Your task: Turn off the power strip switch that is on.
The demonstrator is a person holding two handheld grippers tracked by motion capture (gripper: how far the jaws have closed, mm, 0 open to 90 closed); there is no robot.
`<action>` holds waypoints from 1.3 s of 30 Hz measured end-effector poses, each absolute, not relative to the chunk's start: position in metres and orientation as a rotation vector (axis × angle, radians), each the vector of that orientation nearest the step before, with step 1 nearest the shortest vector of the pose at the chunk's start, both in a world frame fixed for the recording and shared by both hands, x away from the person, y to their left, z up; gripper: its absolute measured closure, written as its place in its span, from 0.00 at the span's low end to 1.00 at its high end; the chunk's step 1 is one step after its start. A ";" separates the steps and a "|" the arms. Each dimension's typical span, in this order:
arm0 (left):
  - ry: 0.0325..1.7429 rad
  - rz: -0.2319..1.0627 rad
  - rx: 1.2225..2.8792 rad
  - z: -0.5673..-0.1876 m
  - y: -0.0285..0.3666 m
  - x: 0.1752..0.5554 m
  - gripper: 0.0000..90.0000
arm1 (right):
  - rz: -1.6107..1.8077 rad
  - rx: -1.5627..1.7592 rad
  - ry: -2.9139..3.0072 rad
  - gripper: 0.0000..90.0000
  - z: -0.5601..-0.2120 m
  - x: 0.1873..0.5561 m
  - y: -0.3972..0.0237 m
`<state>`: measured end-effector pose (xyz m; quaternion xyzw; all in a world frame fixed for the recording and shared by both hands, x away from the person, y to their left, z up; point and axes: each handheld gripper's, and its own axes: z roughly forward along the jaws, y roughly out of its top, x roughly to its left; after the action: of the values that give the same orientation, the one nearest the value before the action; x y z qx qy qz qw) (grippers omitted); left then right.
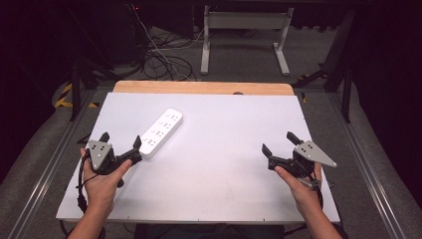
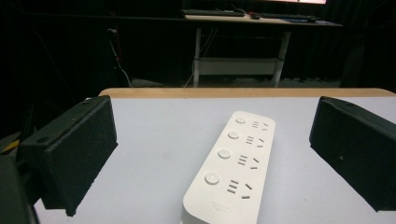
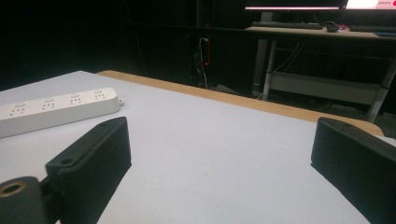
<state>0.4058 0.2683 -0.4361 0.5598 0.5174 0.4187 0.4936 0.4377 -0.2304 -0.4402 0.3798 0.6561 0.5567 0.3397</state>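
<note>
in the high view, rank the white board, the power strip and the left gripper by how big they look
1. white board, by far the largest.
2. power strip and left gripper: they look alike in extent, and the gripper sits nearer the camera, so no ranking between them.

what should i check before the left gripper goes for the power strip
1. Left gripper jaws open: ok, they stand wide apart with nothing between the pads.
2. Power strip lined up with that gripper: ok, in the left gripper view its near end lies between the jaws, just ahead.
3. Strip flat on the table, sockets up: ok.
4. Contact with the strip: cannot tell; from the high view one jaw tip is very near its near end.
5. Right gripper out of the way: ok, open and far over on the other side of the table.
6. Cable on the strip: cannot tell.
</note>
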 end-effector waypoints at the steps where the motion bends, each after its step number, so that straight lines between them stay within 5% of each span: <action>1: 1.253 1.016 1.359 -0.436 0.268 0.406 0.02 | 1.447 0.989 1.709 0.06 -0.440 0.438 -0.231; 39: 1.237 0.991 1.374 -0.436 0.262 0.413 0.09 | 1.442 0.988 1.740 0.03 -0.443 0.434 -0.231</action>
<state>0.4135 0.2618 -0.4358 0.5677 0.5112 0.4097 0.4985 0.4337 -0.2313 -0.4428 0.3779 0.6656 0.5517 0.3314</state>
